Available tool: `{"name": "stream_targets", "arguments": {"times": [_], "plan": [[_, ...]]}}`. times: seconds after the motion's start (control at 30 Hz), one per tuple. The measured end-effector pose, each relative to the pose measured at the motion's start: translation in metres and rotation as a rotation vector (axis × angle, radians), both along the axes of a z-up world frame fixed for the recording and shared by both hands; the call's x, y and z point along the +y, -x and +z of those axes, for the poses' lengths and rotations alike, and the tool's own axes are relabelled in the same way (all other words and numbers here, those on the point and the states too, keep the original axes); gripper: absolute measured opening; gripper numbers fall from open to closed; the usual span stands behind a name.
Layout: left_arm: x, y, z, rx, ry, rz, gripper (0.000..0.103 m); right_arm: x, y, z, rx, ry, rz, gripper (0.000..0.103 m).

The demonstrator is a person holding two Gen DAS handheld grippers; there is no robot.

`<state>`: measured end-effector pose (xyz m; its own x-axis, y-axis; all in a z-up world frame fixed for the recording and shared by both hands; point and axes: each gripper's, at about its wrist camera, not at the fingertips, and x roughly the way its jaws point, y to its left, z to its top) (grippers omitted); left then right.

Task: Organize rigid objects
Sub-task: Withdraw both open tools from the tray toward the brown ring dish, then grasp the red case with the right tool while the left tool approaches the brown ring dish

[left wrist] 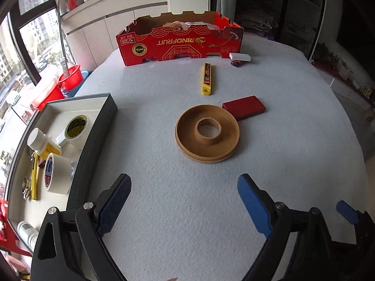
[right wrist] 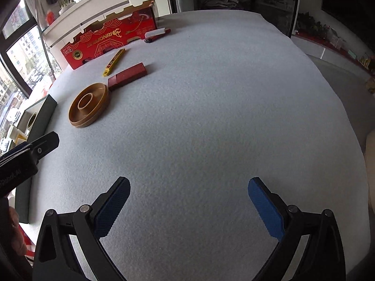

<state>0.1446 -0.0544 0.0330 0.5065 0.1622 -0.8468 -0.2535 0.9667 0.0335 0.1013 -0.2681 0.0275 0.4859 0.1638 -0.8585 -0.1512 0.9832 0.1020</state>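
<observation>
Both tools hang over the grey tabletop (left wrist: 164, 199), the left tool (left wrist: 184, 201) and right tool (right wrist: 188, 205) each spread apart and holding nothing. The brown spool (left wrist: 207, 133) lies ahead, touching the red case (left wrist: 243, 106), with the yellow knife (left wrist: 206, 79) beyond. The tray (left wrist: 98, 131) at left already holds tape rolls. Grabbing the spool carelessly could shove the case, since they touch.

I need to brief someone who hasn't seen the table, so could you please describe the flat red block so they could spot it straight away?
Start at the big red cardboard box at the far edge of the table. Coming nearer, past the yellow knife, you reach a brown ring-shaped spool. The red block lies just beside its rim: flat, rectangular, plain dark red, unlike the round spool and the slim yellow knife.
</observation>
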Motion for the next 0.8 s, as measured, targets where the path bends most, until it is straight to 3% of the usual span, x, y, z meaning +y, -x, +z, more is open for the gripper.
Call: {"name": "stream_targets", "arguments": {"times": [0.33, 0.4, 0.8], "plan": [[-0.025, -0.064, -0.034, 0.029, -0.055, -0.043, 0.096, -0.012, -0.016, -0.004, 0.010, -0.014, -0.013, 0.101], [-0.019, -0.069, -0.037, 0.013, -0.047, -0.039, 0.103, -0.011, -0.020, -0.004, 0.010, -0.016, -0.008, 0.101], [0.041, -0.073, -0.048, -0.037, 0.011, 0.063, 0.103, 0.046, -0.076, -0.008, -0.018, 0.066, 0.120, 0.101]]}}
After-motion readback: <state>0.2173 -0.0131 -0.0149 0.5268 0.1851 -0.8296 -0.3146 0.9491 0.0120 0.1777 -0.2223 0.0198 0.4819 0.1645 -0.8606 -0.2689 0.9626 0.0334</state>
